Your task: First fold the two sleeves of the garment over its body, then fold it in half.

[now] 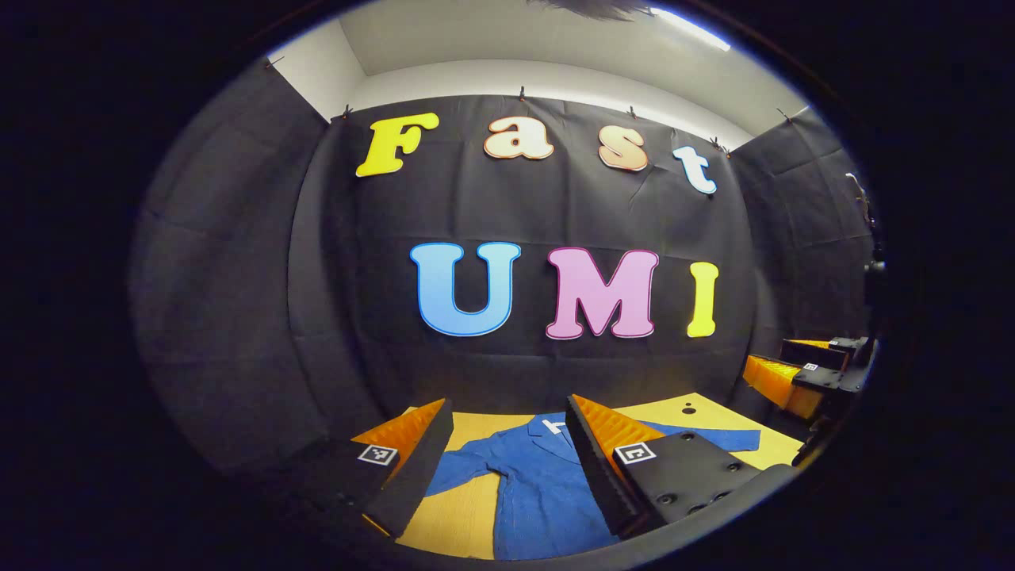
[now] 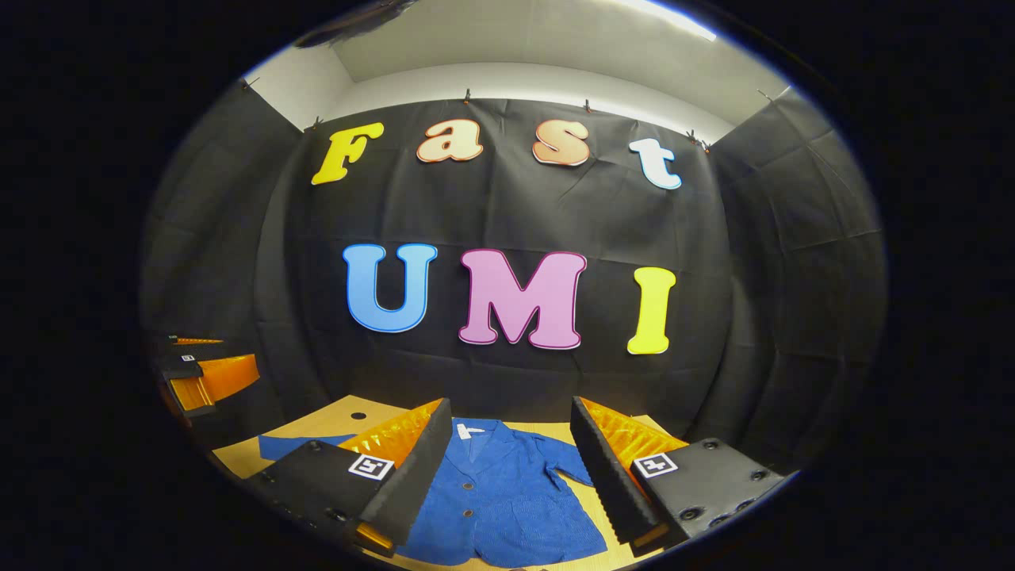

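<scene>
A blue button-front garment [image 2: 499,496] is laid flat, collar toward the booth's wall, on a yellow wooden table [image 1: 468,515]; both sleeves are spread outward, unfolded. The left gripper [image 1: 507,464] and the right gripper [image 2: 507,468] are held above it, their black-and-orange fingers set wide apart, nothing being gripped between them.

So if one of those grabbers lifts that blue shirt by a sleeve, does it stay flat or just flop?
Probably flops: the blue shirt lies spread flat on the table, its sleeve soft-edged and wrinkled, so it looks like thin cloth. It likely weighs little and would drape and drag behind the raised part. The woven surface seems unlikely to slip from ridged fingers.
</scene>
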Demonstrator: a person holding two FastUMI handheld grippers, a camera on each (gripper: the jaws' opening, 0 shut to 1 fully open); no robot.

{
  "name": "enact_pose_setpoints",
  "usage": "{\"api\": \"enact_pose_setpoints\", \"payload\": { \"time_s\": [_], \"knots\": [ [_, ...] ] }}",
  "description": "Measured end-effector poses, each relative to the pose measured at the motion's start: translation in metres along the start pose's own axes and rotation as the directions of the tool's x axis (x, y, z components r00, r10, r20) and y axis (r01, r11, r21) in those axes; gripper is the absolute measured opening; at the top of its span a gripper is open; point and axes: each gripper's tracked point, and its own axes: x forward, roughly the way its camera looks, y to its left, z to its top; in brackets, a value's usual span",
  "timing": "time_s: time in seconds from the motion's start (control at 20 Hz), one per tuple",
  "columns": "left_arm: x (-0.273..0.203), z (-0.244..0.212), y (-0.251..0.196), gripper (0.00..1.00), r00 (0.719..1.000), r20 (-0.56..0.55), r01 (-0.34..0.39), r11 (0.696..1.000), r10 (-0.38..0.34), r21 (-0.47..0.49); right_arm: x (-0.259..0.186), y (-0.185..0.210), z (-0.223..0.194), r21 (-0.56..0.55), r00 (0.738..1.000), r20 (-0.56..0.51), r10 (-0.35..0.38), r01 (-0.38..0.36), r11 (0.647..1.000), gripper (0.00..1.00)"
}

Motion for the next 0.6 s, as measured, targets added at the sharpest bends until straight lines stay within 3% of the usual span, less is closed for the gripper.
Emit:
{"api": "enact_pose_setpoints", "payload": {
  "time_s": [0.2, 0.35, 0.6],
  "knots": [
    [0.014, 0.000, -0.013, 0.81, 1.000, -0.008, -0.004, 1.000, 0.004, -0.005, 0.026, -0.012, -0.031, 0.026, 0.997, -0.078, 0.000, 0.002, 1.000, 0.89],
    [0.025, 0.000, -0.023, 0.81, 1.000, -0.019, -0.018, 1.000, 0.018, 0.000, 0.046, -0.018, -0.062, 0.057, 0.987, -0.158, 0.012, -0.003, 0.998, 0.94],
    [0.042, -0.008, -0.039, 0.81, 0.999, -0.042, -0.028, 0.999, 0.030, 0.044, 0.081, -0.029, -0.122, 0.083, 0.937, -0.345, 0.045, -0.018, 0.996, 0.94]
  ]
}}
